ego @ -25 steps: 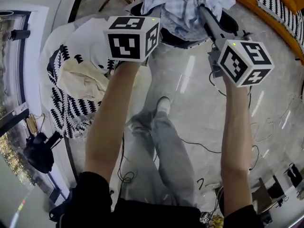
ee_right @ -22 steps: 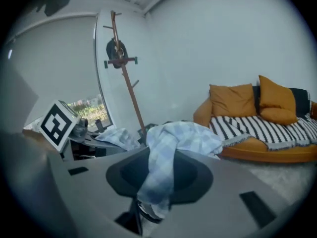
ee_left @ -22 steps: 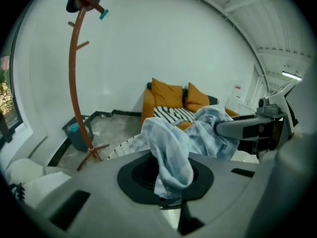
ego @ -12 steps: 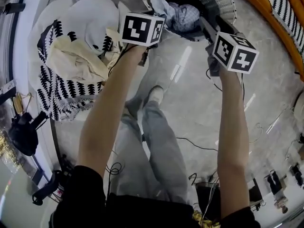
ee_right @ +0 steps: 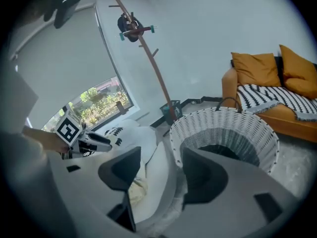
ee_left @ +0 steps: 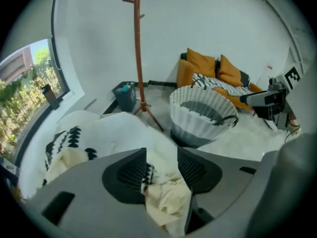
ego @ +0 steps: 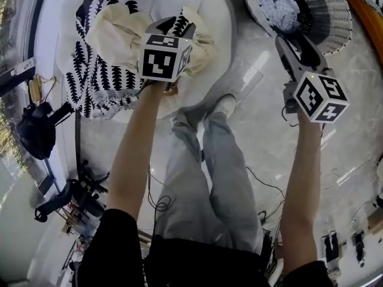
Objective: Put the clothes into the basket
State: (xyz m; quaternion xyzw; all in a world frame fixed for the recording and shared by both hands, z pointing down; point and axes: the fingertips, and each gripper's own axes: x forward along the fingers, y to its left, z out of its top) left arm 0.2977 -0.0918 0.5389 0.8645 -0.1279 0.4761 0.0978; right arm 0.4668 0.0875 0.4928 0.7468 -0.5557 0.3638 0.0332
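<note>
Cream clothing (ego: pixel 119 31) lies on the patterned cushion (ego: pixel 90 82); the left tongs (ee_left: pixel 162 155), jaws just opening, hang over it, not yet gripping. The right tongs (ee_right: pixel 161 152), also just opening, are empty near the basket (ego: pixel 335 17), which already holds pale blue clothes (ego: pixel 281 8).

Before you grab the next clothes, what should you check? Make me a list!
1. Left gripper open: ok, its jaws have just been opening and stand apart.
2. Left gripper lined up on the cream garment: ok, the cloth shows between the jaws, not yet pinched.
3. Right gripper empty: ok, its jaws have just been opening and nothing is held.
4. Basket upright with room: ok, the blue-and-white clothes lie low inside it.
5. Garment free of the patterned cushion under it: cannot tell.
</note>
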